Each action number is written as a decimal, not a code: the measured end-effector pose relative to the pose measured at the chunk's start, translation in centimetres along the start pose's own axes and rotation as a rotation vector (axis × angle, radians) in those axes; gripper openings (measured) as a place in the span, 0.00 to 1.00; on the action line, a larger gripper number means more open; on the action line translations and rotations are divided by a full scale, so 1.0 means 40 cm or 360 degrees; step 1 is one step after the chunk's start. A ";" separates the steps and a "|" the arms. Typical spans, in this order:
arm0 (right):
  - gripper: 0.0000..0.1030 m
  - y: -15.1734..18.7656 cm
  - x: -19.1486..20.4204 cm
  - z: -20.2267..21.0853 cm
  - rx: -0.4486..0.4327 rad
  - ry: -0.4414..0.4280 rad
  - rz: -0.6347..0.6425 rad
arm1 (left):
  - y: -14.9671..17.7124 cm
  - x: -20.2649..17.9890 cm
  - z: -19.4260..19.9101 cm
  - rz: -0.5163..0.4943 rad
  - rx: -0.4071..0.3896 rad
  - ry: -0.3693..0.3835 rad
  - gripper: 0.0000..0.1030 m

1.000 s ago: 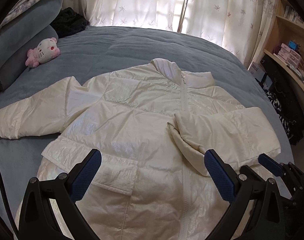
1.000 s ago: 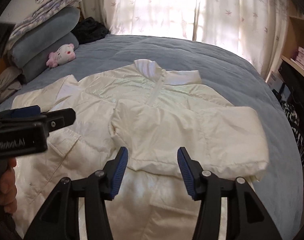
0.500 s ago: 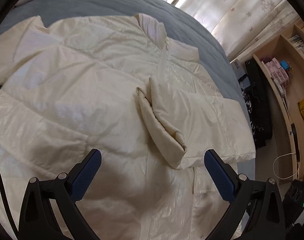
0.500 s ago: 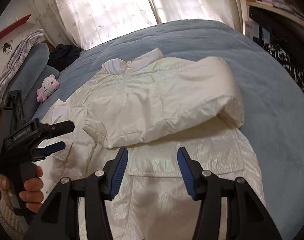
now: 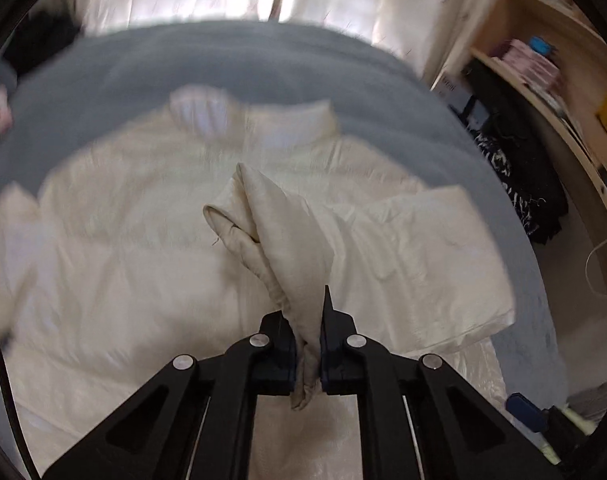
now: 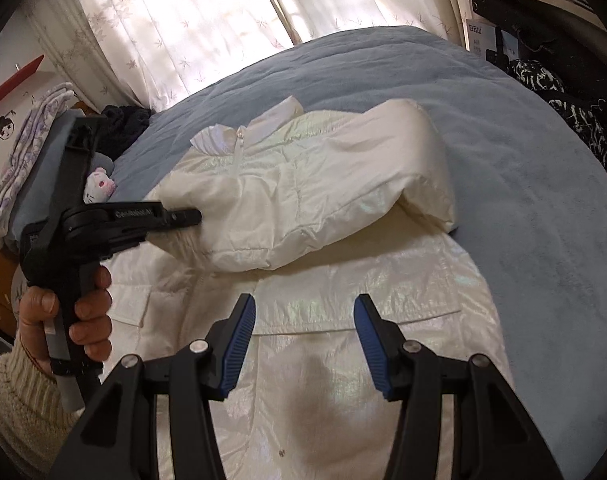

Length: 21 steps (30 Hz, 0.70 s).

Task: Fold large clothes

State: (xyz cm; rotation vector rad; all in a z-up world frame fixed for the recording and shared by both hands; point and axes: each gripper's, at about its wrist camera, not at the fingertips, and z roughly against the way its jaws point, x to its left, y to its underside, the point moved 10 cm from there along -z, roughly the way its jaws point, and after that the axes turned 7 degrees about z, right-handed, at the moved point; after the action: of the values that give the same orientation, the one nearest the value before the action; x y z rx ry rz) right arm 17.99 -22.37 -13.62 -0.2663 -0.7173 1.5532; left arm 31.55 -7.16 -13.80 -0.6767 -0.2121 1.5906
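A blue-grey bed [image 6: 443,92] is carrying a cream jacket [image 6: 343,300], lying spread across its middle. A pink-and-white plush toy [image 6: 99,186] and dark clothing [image 6: 123,128] are sitting at the far left.

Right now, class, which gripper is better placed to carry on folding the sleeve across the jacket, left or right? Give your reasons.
Left. The left gripper is already shut on the sleeve cuff, lifting it above the jacket. The right gripper hangs open over the jacket's lower front, gripping nothing.

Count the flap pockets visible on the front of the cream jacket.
2. One flap pocket sits low on the shiny cream puffer jacket by the hand; the other lies under the folded sleeve. More may be hidden.
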 end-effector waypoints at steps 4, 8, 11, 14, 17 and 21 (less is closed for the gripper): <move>0.50 -0.038 0.005 0.061 -0.0044 -0.0003 0.0005 | -0.111 -0.015 0.115 -0.0144 -0.0263 -0.0075 0.06; 0.50 -0.089 0.018 0.113 -0.0085 -0.0015 0.0026 | -0.173 0.037 0.151 -0.0160 -0.0349 -0.0165 0.06; 0.54 -0.123 0.017 0.119 -0.0102 -0.0035 0.0027 | -0.166 0.136 0.114 -0.0126 -0.0302 -0.0246 0.07; 0.60 -0.148 -0.010 0.087 -0.0105 -0.0004 0.0019 | -0.114 0.252 -0.015 -0.0038 -0.0102 -0.0295 0.13; 0.62 -0.162 -0.059 0.018 -0.0042 -0.0025 -0.0058 | -0.039 0.334 -0.110 0.0004 0.0080 -0.0345 0.22; 0.62 -0.157 -0.152 -0.101 0.0092 -0.0005 -0.0198 | -0.015 0.364 -0.150 0.0085 0.0109 -0.0283 0.52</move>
State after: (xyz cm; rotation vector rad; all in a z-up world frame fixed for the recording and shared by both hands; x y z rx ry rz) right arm 26.20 -27.34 -14.58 -0.1731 -0.6777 1.4536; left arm 35.36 5.33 -22.62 -0.4917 -0.2711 1.7031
